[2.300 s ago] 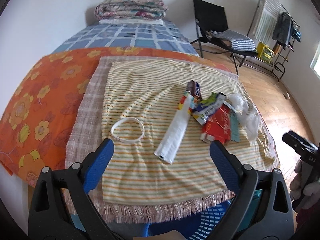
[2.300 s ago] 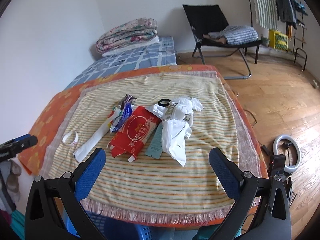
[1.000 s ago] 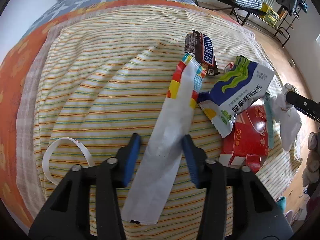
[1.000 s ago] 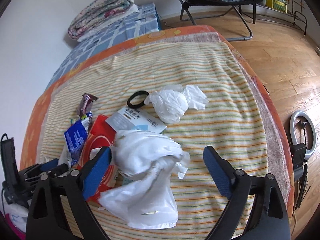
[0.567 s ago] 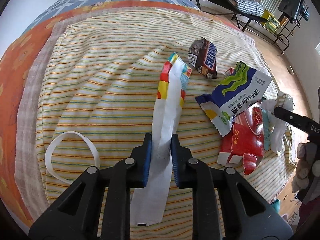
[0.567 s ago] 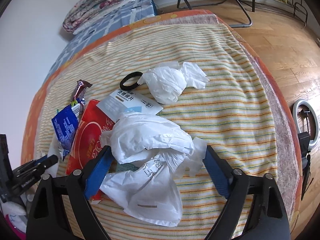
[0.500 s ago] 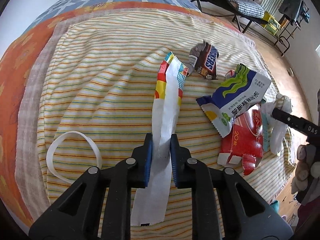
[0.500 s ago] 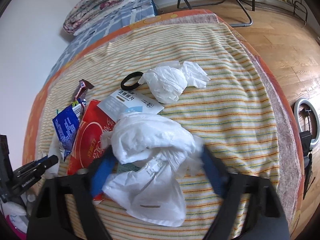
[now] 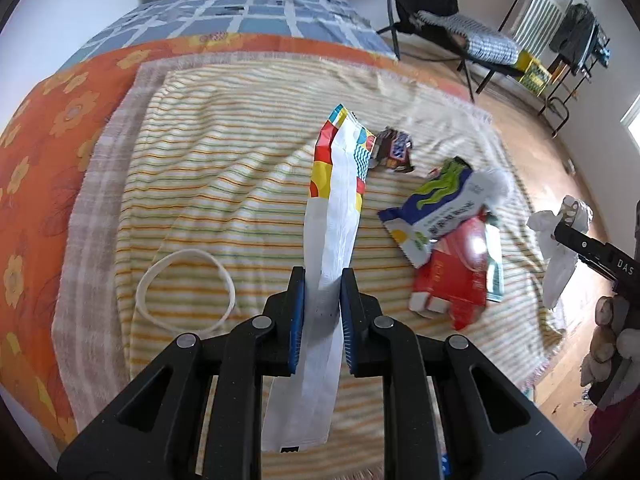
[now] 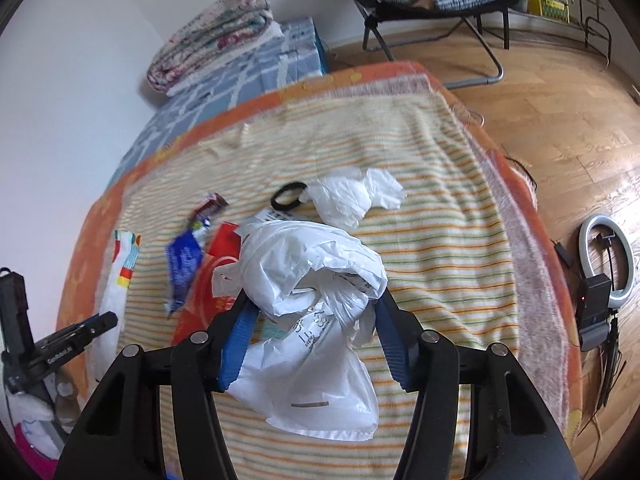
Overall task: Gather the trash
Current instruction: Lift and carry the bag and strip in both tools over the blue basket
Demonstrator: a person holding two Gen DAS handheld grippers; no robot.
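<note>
I am gripping two pieces of trash at once. My left hand-held gripper (image 9: 322, 280) is pinching the long white wrapper (image 9: 334, 216) narrowly across its width, the colourful printed end sticking out ahead and the plain white tail hanging back past the pads. My right hand-held gripper (image 10: 312, 312) is closing around the crumpled white plastic bag (image 10: 310, 280), jaws only part-way in because the bag bulks between them.

I judge both pieces to be lifted, or nearly lifted, off the striped blanket (image 9: 224, 184), so the pick-up step is in hand and the next move calls for carrying them to a bin, which I am not seeing clearly in either view. The bag is thin, glossy film, puffy and springy, so I am expecting it to slip or billow if my squeeze loosens. The wrapper is a flat, stiff-looking strip that is creasing where I am holding it.

Lying on the blanket are a brown candy wrapper (image 9: 394, 152), a blue-and-green snack packet (image 9: 436, 208), a flattened red carton (image 9: 452, 276), a white plastic loop (image 9: 186, 292), a second wad of white plastic (image 10: 352, 196) and a black hair tie (image 10: 289, 195) just beside it.
</note>
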